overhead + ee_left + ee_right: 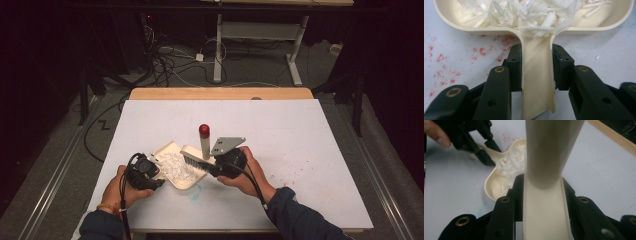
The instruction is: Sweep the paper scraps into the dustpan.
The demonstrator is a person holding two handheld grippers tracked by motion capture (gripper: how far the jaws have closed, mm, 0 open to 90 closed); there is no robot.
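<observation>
Paper shreds (175, 166) are being swept into a cream dustpan (192, 181) that lies on the white table (300, 150), toward the near edge and left of the middle. The dustpan's handle (537, 80) is clamped between the jaws of the left gripper (154, 183), whose pads press on both of its sides. The right gripper (212, 170) is closed on the cream handle (544, 215) of a hand brush (192, 157), its bristles (192, 161) resting at the pan's open lip; the brush's red-capped end (204, 131) points toward the far edge. Most of the shreds are already piled in the pan's tray (454, 21).

For the step to be done well, the pan's lip should be kept flat on the table and the pan held steady, so that nothing is pushed beneath it. Short, light strokes toward the pan's back wall seem best; a hard flick would likely scatter the light scraps over the rim. A stray fleck (597, 57) on the table beside the pan is left to be gathered.
</observation>
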